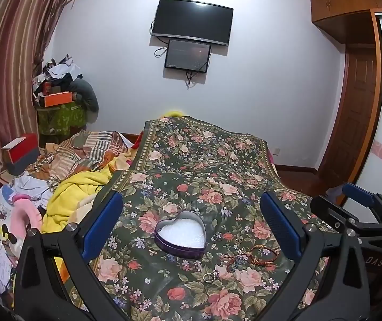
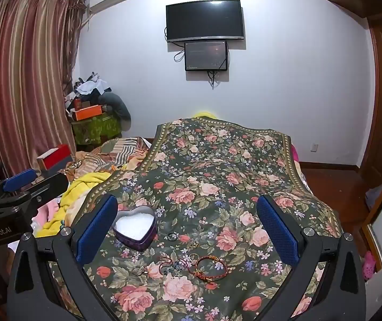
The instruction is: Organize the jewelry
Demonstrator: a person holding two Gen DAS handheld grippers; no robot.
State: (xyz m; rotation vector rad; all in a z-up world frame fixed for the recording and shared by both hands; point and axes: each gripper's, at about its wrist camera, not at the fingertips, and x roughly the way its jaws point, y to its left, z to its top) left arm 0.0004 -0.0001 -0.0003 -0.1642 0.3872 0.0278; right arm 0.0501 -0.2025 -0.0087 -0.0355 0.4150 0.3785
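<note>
Heart tin (image 1: 180, 234) purple, white lining, lidless; both grippers' fingers (image 1: 105, 224) apart, empty.

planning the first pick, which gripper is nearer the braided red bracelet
Right. The braided red bracelet lies between the right gripper fingers, just ahead; for the left gripper it sits off by its right finger.

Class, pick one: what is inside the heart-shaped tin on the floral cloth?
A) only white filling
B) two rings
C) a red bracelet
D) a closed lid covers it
A: the open tin shows only white filling; the bracelet lies on the cloth.
</note>
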